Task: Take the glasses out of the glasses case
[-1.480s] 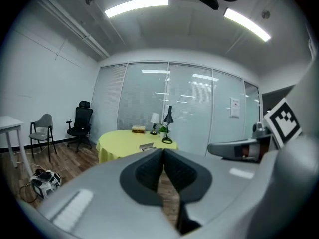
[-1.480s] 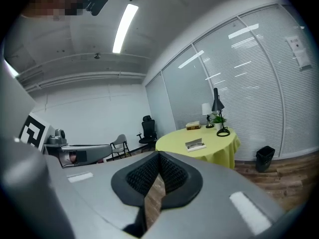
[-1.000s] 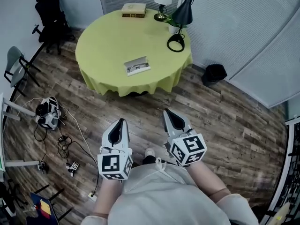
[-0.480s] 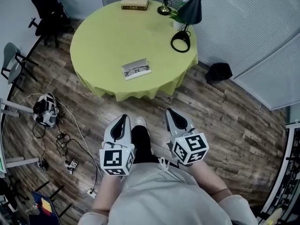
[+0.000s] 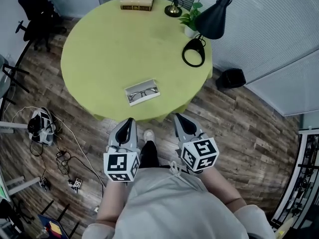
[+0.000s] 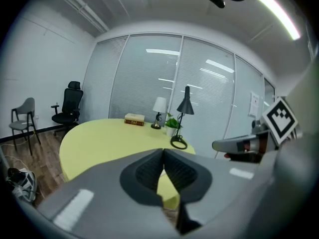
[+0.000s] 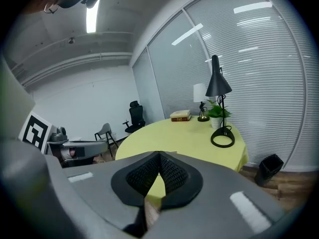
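The left tool (image 5: 128,121) and right tool (image 5: 178,117) are both clenched and empty, side by side just short of the bench (image 5: 114,44). The open case (image 5: 141,86), glasses (image 5: 143,93) inside, lies near its front edge.

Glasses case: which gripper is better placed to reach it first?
Probably the left gripper: the open glasses case lies almost straight ahead of it, while the right gripper sits farther off to the side. Both are shut.

The grey left gripper (image 5: 129,122) and grey right gripper (image 5: 178,118) are held side by side near the torso, angled slightly downward, jaws pressed together on nothing.
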